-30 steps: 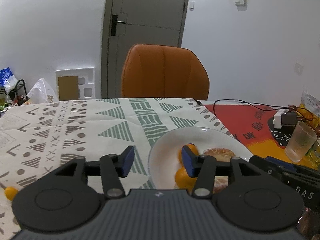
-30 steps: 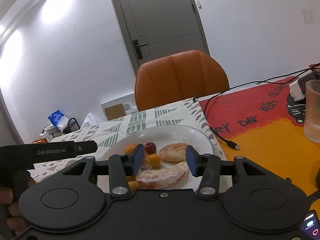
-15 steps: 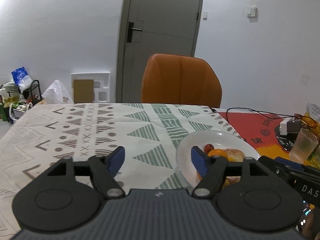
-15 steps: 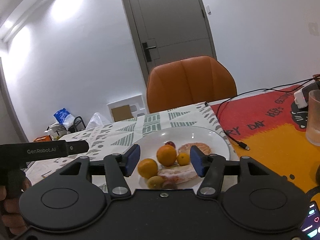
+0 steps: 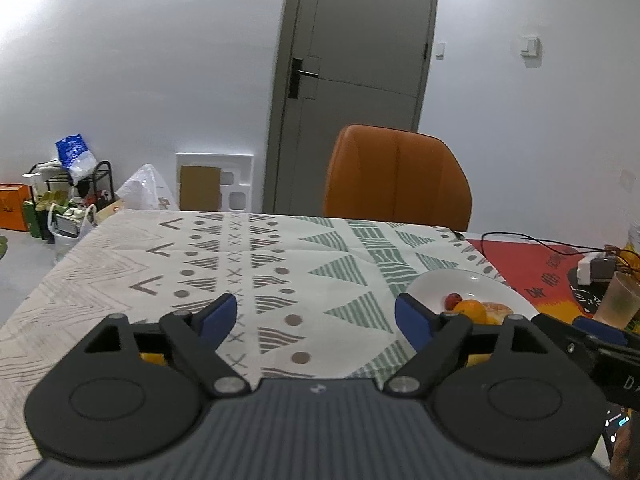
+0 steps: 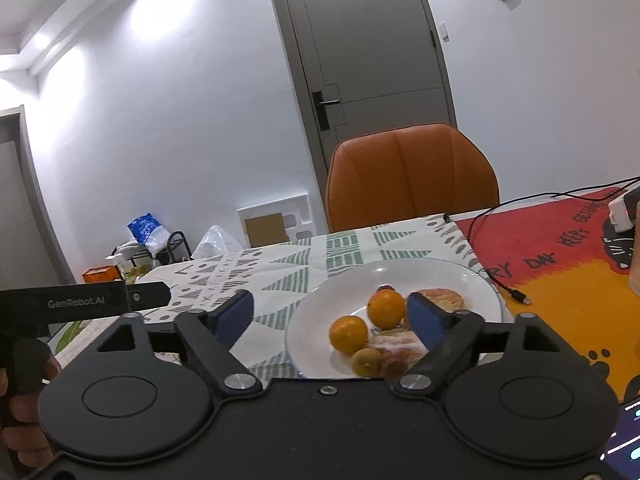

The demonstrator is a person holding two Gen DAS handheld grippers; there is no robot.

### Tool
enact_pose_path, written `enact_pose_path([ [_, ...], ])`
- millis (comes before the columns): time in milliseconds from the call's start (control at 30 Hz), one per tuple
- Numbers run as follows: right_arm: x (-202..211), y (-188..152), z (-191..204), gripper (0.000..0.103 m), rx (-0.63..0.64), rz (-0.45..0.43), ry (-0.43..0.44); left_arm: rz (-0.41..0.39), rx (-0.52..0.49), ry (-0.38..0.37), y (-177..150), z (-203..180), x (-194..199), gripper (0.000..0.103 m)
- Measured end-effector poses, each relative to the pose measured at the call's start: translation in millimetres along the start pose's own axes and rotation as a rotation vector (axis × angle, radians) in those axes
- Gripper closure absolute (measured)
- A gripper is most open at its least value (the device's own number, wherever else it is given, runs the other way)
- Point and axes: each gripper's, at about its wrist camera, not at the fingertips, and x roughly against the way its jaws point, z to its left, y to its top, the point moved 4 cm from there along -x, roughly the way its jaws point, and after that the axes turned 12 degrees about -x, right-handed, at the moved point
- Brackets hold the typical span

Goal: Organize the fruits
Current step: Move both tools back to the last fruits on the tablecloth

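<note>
We hold both claws wide and empty above the table (image 5: 100, 280), the left claw (image 5: 315, 316) and the right claw (image 6: 330, 314). Most fruits sit gathered on the white plate (image 6: 320, 308): two oranges (image 6: 348, 334), a small red one and some brownish ones. A yellow-orange piece (image 5: 153, 358) peeking under our left claw seems off the plate, so we judge the job nearly done.

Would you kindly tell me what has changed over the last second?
Both grippers pulled back and up from the white plate: the left hand-held gripper now hangs over the patterned tablecloth, and the right hand-held gripper sits further from the oranges. Both stayed open and empty; the fruit stayed on the plate.
</note>
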Motion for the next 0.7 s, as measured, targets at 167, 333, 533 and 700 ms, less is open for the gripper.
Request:
enact_pose_path([
  [167,-1.8,-4.7,11.0,0.008,-0.005,0.007,0.025,-0.003,0.013,0.036,-5.1,17.9,9.1,0.012],
  [333,-7.2,-9.5,25.9,0.0,0.0,0.017,0.054,0.0,0.031,0.069,-9.9,37.9,15.6,0.012],
  [533,-15.7,-17.6,46.0,0.0,0.032,0.043,0.084,0.005,0.063,0.101,-16.1,60.7,19.0,0.011],
  [700,-23.2,-25.5,60.7,0.0,0.062,0.068,0.101,0.015,0.093,0.118,-23.6,76.8,17.6,0.011],
])
